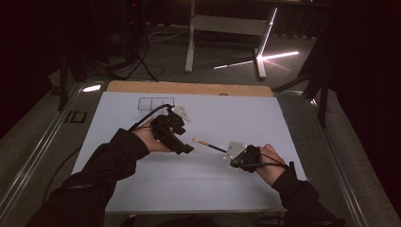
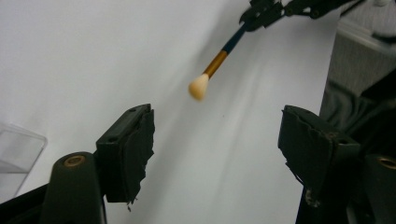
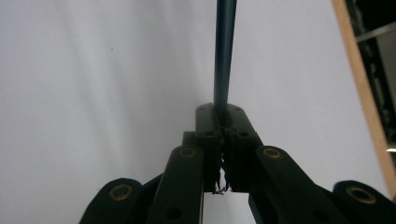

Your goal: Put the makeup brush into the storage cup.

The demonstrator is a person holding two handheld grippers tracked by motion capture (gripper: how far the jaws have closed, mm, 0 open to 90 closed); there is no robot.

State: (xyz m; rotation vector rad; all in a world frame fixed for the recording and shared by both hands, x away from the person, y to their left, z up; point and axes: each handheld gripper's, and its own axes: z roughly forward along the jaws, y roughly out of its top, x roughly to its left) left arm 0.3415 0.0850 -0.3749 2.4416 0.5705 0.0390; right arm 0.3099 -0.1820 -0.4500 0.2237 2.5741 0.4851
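- High view: hovering over the white worktop (image 1: 142, 189), left tongs (image 1: 182, 147) facing the brush (image 1: 208, 144) for a handover.
- Left gripper view: standing released, nothing between; brush tip (image 2: 198, 87) ahead, off the sheet.
- Right gripper view: right tongs (image 3: 223, 128) clenching the brush handle (image 3: 224, 56), keeping it steady.
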